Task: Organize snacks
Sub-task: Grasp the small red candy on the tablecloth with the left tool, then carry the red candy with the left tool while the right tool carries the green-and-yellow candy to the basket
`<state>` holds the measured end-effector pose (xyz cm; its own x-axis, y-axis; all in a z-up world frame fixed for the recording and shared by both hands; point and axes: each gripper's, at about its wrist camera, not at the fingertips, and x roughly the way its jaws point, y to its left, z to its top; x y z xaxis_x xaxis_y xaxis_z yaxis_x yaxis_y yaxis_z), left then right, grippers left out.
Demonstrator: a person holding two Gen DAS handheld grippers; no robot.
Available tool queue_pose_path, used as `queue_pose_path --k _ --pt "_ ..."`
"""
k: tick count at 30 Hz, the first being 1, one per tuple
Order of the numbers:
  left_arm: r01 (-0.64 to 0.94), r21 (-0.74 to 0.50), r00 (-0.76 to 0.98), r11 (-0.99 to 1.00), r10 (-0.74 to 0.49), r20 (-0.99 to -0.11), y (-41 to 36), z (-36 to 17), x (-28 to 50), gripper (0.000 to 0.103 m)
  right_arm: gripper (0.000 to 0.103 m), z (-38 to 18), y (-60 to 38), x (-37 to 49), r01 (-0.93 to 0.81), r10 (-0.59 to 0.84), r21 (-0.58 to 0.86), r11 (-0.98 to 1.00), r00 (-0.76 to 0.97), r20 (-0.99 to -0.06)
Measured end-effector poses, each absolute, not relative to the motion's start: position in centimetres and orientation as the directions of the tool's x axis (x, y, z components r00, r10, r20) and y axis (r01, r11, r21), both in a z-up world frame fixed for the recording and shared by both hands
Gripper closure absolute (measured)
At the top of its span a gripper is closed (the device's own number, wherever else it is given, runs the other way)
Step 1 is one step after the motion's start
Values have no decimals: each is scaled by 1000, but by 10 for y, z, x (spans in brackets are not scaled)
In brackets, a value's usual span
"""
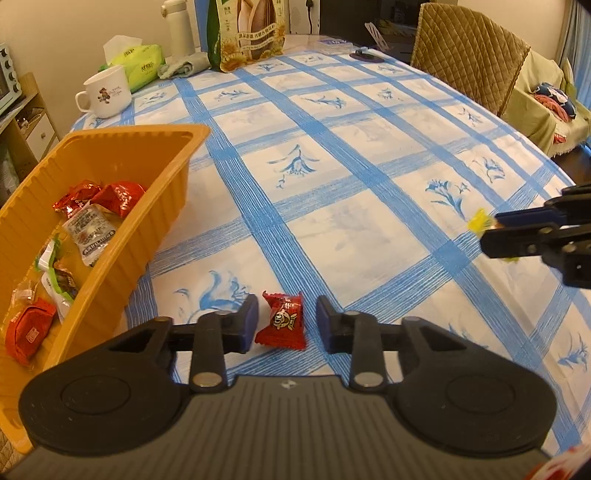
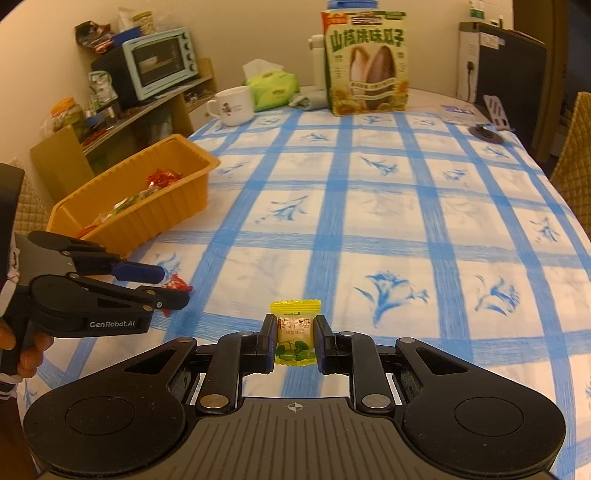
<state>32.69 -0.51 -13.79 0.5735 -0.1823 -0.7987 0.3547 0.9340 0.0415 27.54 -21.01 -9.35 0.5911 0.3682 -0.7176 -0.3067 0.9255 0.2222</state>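
Red candy (image 1: 282,321), flat on the blue-checked surface (image 1: 369,192) near its close edge, just right of the orange tray (image 1: 147,134). Bracketed by the left gripper (image 1: 286,308) with fingers (image 1: 247,325) parted: the left one at or against the wrapper, impossible to tell which, the right one plainly clear of it by a strip of bare cloth. Not gripped. From the right wrist view, only a crinkled red corner of it visible past the dark tips of the left gripper, the rest hidden. Yellow candy (image 2: 296,332) pinched upright in the right gripper (image 2: 294,320), fingers closed on both sides of the wrapper and covering its edges; green fruit print and Chinese characters on the face. In the left wrist view, just its frilled yellow end, blurred, at the far right. Lifted off the cloth or touching it: hard to say. Inside the tray, a heap of wrapped snacks: red ones, a clear-and-silver packet, green-edged ones; near corner of the tray cut off by the frame. Farther back on the left, a white mug (image 1: 105,90), a green tissue pack (image 1: 142,64), a white flask (image 1: 179,27) cropped at the top, and a tall sunflower-seed bag (image 1: 247,33), likewise cropped. Quilted chair (image 1: 469,48) beyond the far right edge. Part of a hand (image 2: 26,354) around the handle of the left gripper, mostly out of frame.
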Motion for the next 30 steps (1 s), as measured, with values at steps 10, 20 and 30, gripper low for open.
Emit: queue_pose_path --k 10,20,30 --pt "344 32 583 938 -187 -791 -3 -129 321 88 82 -86 -212 268 -314 376 224 923 601 -706" --pt "302 2 619 953 -194 -761 9 -98 301 88 82 -70 -204 261 -361 410 223 906 610 -678" --pt "249 -20 673 968 -187 -716 39 -56 261 88 82 -49 -181 253 -420 459 231 877 596 -659"
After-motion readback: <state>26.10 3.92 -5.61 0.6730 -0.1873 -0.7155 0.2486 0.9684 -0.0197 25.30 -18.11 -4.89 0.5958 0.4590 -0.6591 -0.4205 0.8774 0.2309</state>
